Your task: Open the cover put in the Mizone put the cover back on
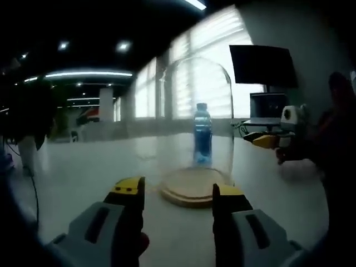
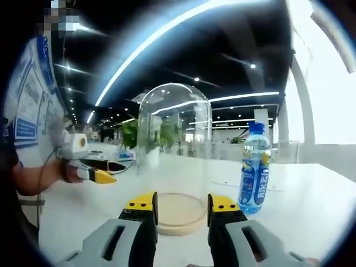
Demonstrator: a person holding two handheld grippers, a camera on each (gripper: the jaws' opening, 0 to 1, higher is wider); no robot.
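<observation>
While the cover (image 2: 174, 150) sits on its base (image 2: 177, 213), Mizone (image 2: 253, 169) stands outside.

White table (image 2: 311, 189), bright windows with blinds (image 1: 206, 83), dark ceiling with strip lights (image 2: 167, 28), black monitor (image 1: 262, 65), laptop (image 1: 267, 108), green plants (image 2: 130, 133)

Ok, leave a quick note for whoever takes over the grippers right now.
Left gripper: open, empty, facing the glass cover.
Right gripper: open, empty, facing the cover from the other side.
Cover sits on its wooden base on the white table, nothing under it. Mizone bottle stands upright on the table beside the base.
Done: nothing.
Left: lift cover, put bottle on base, replace cover.
</observation>
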